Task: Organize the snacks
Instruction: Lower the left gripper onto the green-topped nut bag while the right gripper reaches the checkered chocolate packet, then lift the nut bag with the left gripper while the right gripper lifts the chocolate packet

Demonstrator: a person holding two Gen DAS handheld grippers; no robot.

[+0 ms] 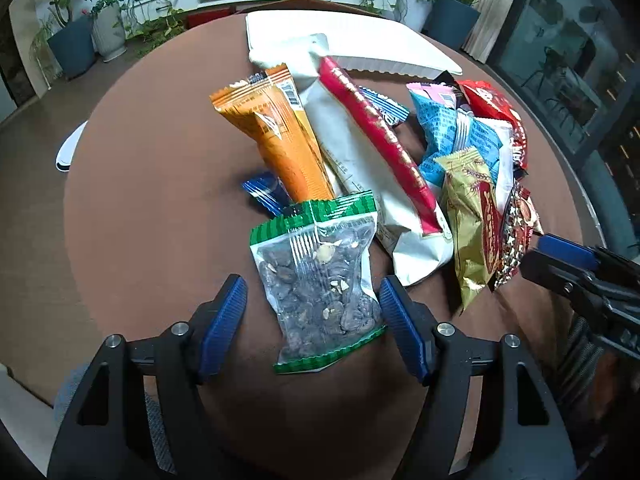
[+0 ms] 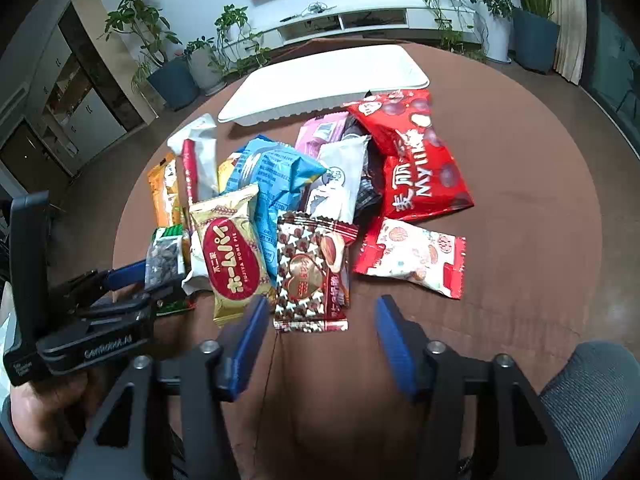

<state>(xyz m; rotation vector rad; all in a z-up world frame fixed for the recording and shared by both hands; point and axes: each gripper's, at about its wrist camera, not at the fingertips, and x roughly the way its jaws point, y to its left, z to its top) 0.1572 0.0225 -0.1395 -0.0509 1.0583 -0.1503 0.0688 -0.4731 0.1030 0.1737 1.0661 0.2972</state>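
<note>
Left wrist view: brown counter [image 1: 160, 200] fills the frame, white tray [image 1: 400, 48] at top, snack pile [image 1: 360, 152] centre. Nut bag [image 1: 320, 280] lies between the released left tool [image 1: 312, 320]. Right tool [image 2: 320, 340], also released, sits low before the star packet [image 2: 312, 276].

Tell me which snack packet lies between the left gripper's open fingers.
The clear packet with green striped ends, showing dark nuts inside. It lies on the table between the left gripper fingers, apart from both; every other packet lies farther off.

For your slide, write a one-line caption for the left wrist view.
Open left hand-held gripper straddles a green-edged nut packet before a snack pile and white tray.
</note>
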